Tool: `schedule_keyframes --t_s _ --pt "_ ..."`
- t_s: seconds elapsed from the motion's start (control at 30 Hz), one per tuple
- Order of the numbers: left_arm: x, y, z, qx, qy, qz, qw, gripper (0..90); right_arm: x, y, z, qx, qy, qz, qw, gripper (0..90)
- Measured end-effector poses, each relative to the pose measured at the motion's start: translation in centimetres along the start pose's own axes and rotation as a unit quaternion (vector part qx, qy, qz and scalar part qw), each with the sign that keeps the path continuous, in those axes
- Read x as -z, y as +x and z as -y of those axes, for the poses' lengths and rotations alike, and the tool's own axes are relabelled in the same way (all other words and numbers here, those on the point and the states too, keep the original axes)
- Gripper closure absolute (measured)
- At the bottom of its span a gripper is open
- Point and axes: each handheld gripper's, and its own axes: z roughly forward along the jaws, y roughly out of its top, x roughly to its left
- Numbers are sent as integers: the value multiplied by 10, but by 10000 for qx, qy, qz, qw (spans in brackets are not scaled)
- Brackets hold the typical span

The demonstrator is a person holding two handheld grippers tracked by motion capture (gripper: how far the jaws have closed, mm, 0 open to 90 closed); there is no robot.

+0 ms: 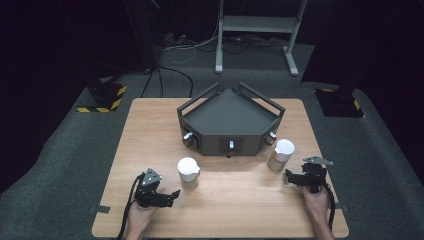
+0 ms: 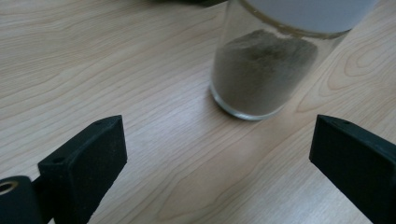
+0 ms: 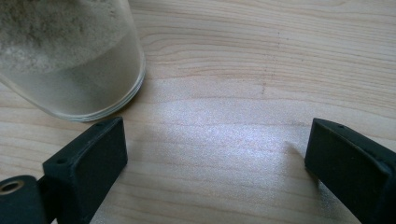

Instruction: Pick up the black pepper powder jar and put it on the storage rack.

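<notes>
Two glass jars with white lids hold grey-brown powder and stand upright on the wooden table (image 1: 235, 200). The left jar (image 1: 188, 172) (image 2: 261, 74) is just beyond my left gripper (image 1: 172, 194) (image 2: 218, 172), which lies low on the table, open, with bare wood between its jaws. The right jar (image 1: 281, 155) (image 3: 70, 65) stands a little ahead and to the left of my right gripper (image 1: 290, 175) (image 3: 217, 168). That gripper is open too, and its left jaw sits close to the jar's base without holding it.
A dark grey angular box (image 1: 230, 120) with side rails and three front knobs sits at the table's middle back. A grey stand's legs (image 1: 255, 45) and cables lie on the carpet behind. Yellow-black striped blocks (image 1: 102, 97) flank the table's far corners.
</notes>
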Motion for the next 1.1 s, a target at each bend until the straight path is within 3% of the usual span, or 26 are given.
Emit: schedule_keyframes --t_s 0.27,0.73,1.1 --pt "-17 -11 -10 -112 43 11 9999 40 0 0 0 0 0 0 10000 49" --pt "-32 -24 -25 -216 49 -56 9997 57 0 0 0 6 4 -3 10000 47" --pt "-41 -32 -32 -277 -86 -134 9995 118 0 0 0 6 5 -3 10000 47"
